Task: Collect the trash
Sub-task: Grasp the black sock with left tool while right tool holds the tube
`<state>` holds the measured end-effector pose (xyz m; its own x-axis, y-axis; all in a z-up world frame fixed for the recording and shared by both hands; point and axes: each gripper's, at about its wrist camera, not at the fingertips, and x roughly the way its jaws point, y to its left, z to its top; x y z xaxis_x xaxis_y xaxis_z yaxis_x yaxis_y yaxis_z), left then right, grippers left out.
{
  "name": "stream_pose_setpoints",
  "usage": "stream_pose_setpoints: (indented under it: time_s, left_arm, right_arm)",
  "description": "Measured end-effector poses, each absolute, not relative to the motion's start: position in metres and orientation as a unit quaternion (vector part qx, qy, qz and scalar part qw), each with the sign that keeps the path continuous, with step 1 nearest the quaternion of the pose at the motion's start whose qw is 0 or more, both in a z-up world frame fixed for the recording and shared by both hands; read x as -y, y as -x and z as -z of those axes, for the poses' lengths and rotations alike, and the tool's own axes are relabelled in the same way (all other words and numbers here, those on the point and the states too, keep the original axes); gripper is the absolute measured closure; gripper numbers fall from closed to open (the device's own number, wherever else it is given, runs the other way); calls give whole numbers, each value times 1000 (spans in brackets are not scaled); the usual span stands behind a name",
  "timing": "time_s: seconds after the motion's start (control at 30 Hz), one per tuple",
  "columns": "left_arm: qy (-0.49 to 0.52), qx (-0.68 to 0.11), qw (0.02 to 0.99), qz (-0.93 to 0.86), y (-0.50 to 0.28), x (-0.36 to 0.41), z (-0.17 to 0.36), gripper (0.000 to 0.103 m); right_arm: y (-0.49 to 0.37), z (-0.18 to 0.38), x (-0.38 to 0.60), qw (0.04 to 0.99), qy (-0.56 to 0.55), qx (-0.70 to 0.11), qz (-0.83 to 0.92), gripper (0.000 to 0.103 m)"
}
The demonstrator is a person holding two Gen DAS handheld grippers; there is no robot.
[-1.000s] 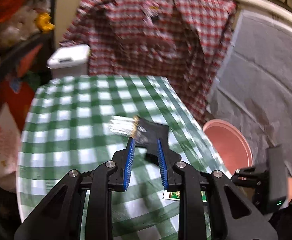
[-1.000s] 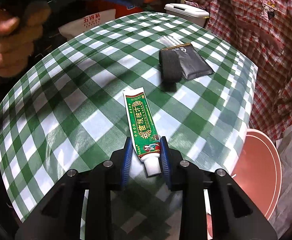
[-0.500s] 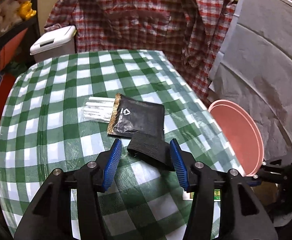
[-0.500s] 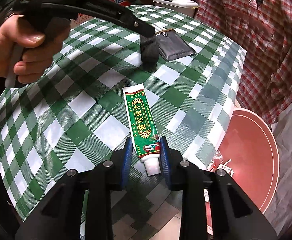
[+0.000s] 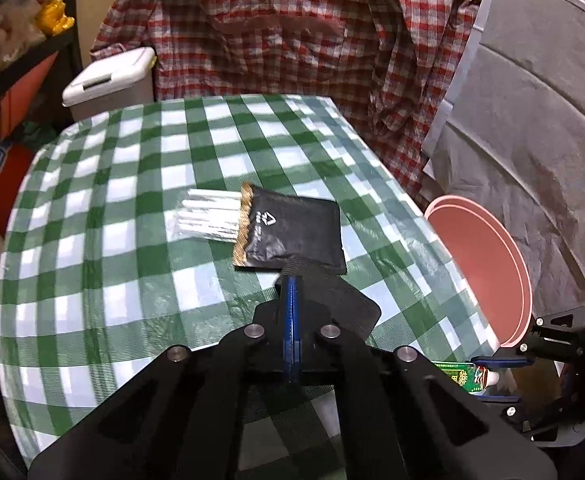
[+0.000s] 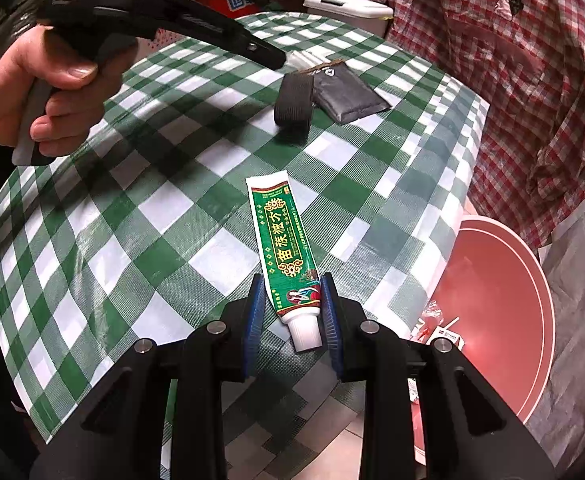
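Note:
My left gripper (image 5: 291, 286) is shut on a black fabric strap (image 5: 342, 306), which hangs from its tip just above the green checked table (image 5: 124, 208); the strap also shows in the right wrist view (image 6: 293, 101). A black pouch (image 5: 292, 232) and a clear pack of white sticks (image 5: 208, 216) lie just beyond. My right gripper (image 6: 290, 300) is shut on the cap end of a green ointment tube (image 6: 284, 240) lying on the table near its edge. A red bin (image 6: 496, 312) stands on the floor to the right, with some trash inside.
A white lidded bin (image 5: 108, 80) stands behind the table. A red plaid shirt (image 5: 300, 32) hangs at the back. Grey sheeting (image 5: 524, 152) covers the right side. Shelves with bags (image 5: 8, 40) are at the left.
My left gripper moved onto the black strap and closed on it, lifting it off the table. My right gripper stayed closed on the tube.

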<state>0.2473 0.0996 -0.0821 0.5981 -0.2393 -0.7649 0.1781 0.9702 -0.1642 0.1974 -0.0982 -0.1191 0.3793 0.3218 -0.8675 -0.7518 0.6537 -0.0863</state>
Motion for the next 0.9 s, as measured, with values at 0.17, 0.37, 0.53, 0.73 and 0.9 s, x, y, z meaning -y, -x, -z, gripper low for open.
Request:
stream_pose_setpoints:
  time_s: [0.17,0.37,0.53,0.73,0.9]
  left_arm:
    - [51,-418,900,111,-237,-109,66,103]
    - [52,-436,889,127,-234,-102,72,101]
    - [32,-443,887,125,-242,-89,83,71]
    - [32,-448,885,124,-255,-85,95,54]
    - [32,-462,879,116,-265,-86,109,54]
  right_arm:
    - [-197,106,100,805,225,-436,-334,75]
    - [-189,101,97,805,235,-437,-324,75]
    - [-189,107,112,806,238,-454,-296,75]
    - [-194,112,126,807,226,-463,-289,75]
    - [-197,114,126,806,226,-464,-292,75]
